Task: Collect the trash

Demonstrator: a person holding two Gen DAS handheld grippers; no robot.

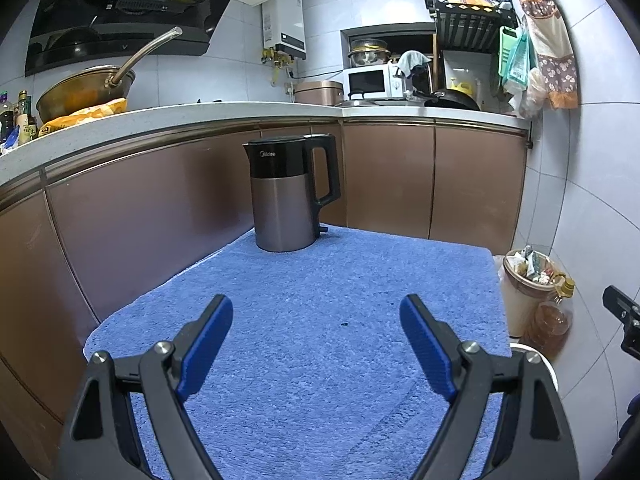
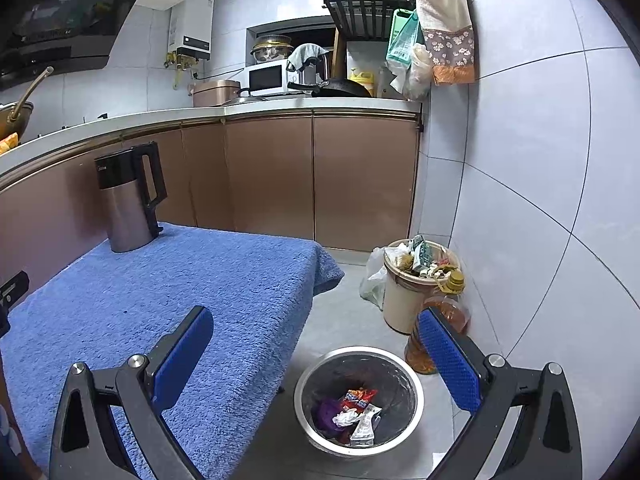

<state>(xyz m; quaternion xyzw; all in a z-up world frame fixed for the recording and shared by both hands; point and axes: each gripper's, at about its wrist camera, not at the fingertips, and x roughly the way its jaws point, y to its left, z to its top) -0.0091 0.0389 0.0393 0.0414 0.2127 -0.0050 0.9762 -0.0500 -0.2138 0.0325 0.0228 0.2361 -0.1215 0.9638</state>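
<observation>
Looks like I'm at the tail end here: the blue towel-covered table [image 2: 168, 296] has nothing on it but the kettle [image 2: 128, 196] up at 11 o'clock, and the wrappers [image 2: 354, 412] are sitting in the steel bin [image 2: 416, 390] on the floor at 5 o'clock. Both my left gripper [image 1: 316, 320] and right gripper [image 2: 316, 334] hang wide apart with nothing in them. Next I'd just scan for stray bits, maybe around the overstuffed beige bin [image 2: 400, 304] at 2 o'clock.

A blue-towelled bench [image 1: 312, 344] carried one electric kettle [image 1: 290, 192], standing upright at centre frame near the far edge.
</observation>
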